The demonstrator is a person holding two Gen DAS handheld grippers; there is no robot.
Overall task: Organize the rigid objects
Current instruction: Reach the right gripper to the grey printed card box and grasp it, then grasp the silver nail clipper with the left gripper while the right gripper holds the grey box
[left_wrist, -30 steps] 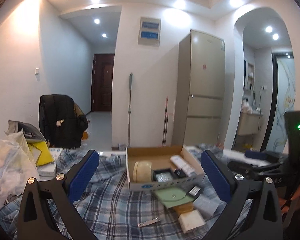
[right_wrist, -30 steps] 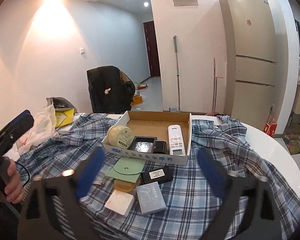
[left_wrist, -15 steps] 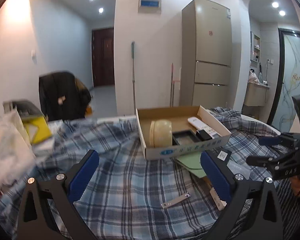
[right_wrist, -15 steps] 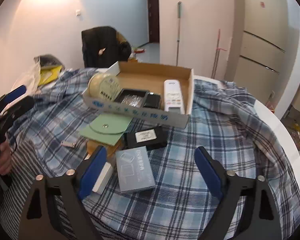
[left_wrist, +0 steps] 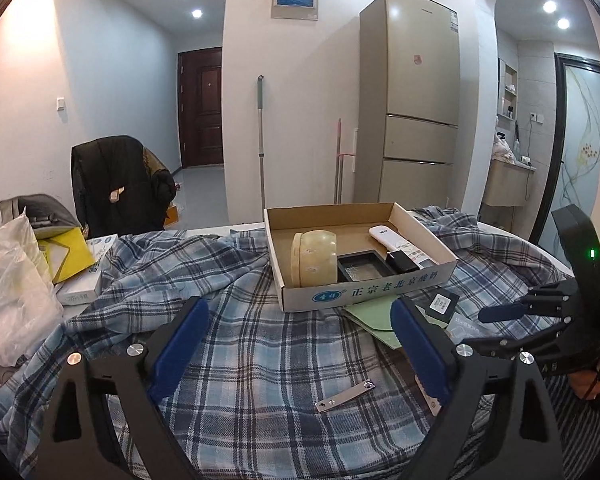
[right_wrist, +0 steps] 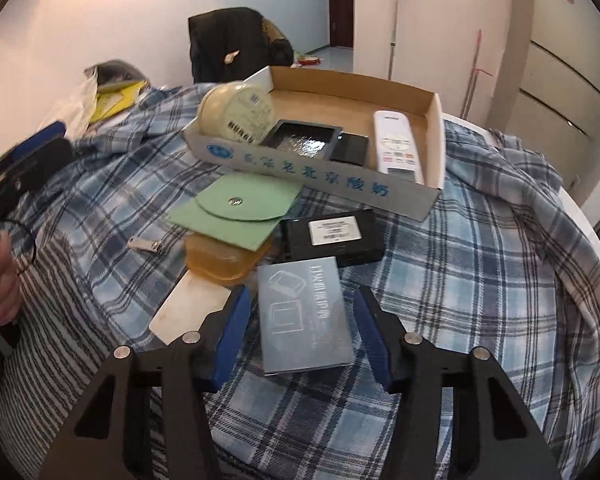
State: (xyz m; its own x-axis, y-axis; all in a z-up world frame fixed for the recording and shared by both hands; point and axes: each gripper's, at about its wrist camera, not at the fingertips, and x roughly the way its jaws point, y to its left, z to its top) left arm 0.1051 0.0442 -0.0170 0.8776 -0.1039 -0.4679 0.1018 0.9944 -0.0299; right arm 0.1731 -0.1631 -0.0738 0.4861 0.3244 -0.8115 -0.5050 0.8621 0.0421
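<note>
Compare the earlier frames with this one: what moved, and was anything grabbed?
The right claw dropped toward the table and is closing around the grey booklet, pads not yet pressing. The left claw lowered over the nail clipper, narrowing slightly, holding nothing. The cardboard box and the loose items stayed put.

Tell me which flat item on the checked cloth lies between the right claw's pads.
The grey booklet. It alone lies between the closing right claw; the black box and green pouch lie farther off, toward the cardboard tray.
</note>
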